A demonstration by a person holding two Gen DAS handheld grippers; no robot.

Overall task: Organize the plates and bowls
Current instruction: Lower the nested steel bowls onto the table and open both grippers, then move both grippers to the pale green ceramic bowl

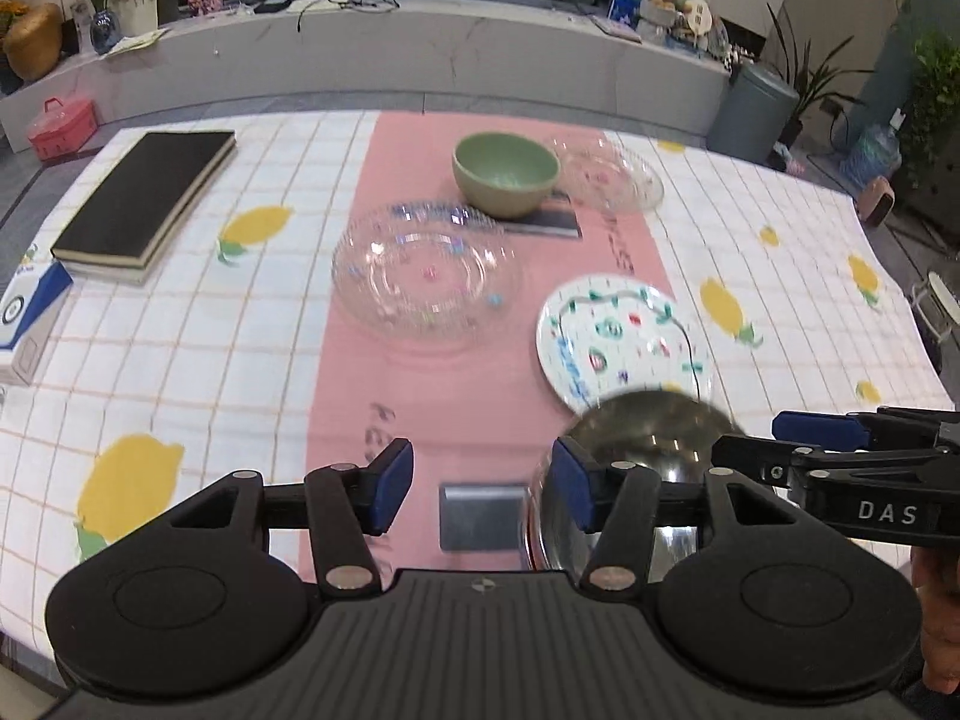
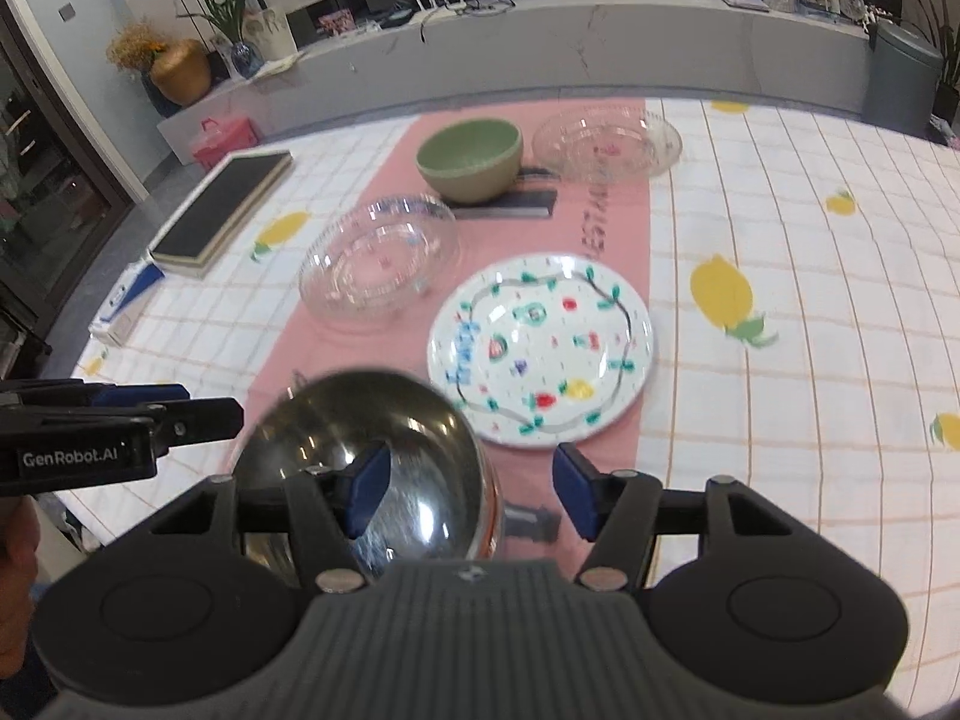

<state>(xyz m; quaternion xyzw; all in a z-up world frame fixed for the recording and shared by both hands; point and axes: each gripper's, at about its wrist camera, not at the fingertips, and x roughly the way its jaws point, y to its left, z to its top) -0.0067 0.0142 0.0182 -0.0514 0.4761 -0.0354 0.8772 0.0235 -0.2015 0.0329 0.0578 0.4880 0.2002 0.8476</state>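
A shiny steel bowl point(image 1: 648, 432) point(image 2: 372, 420) sits on the pink runner at the near edge. My left gripper point(image 1: 480, 483) is open; its right pad stands at the bowl's left rim and nothing is clamped. My right gripper point(image 2: 471, 489) is open too, its left pad hanging over the bowl's inside without pressing on it. Each gripper shows at the edge of the other's view point(image 1: 756, 441) point(image 2: 207, 403). Beyond lie a painted white plate point(image 1: 618, 342) point(image 2: 540, 348), a clear glass plate point(image 1: 426, 276) point(image 2: 381, 261), a green bowl point(image 1: 507, 171) point(image 2: 471, 159) and a second glass plate point(image 1: 609, 174) point(image 2: 606, 144).
The table wears a checked cloth with lemons point(image 1: 180, 360) point(image 2: 780, 240). A black-covered book point(image 1: 144, 198) point(image 2: 222, 210) and a blue-white box point(image 1: 30, 312) lie at the left. The green bowl stands on a dark mat point(image 1: 552, 222). A grey square point(image 1: 480, 516) lies under my left gripper.
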